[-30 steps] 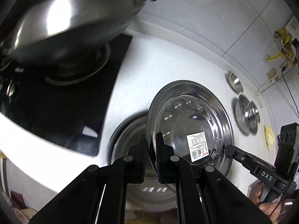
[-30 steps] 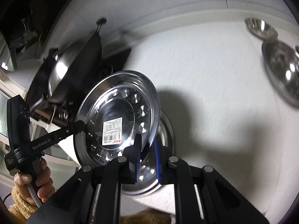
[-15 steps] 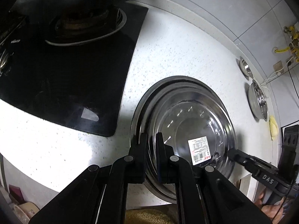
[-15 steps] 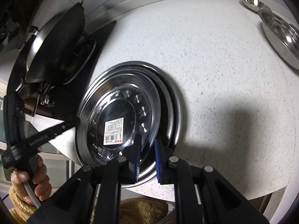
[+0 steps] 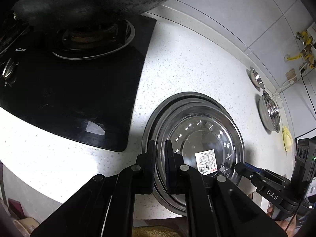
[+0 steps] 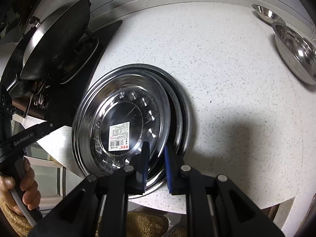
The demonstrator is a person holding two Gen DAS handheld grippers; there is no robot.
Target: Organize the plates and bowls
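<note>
White speckled surface, lit from above, with black stove at its left end and dark wok on the burner. Near the front edge, steel plate with white barcode label, nested in a stack of larger plates and lying nearly flat. Left tool clamped tight on the plate's left rim, fingers almost together with only the thin metal between. Right tool at the plate's opposite rim, blue-padded fingers just opened a little; rim between them, though pad contact hard to judge. Far right on the surface, well apart from the stack, small bowl near the wall and wide shallow bowl just in front of it. Hand gripping the left tool's handle at the lower left of the right view. Grey tiled wall behind, with yellow fittings at the right.
</note>
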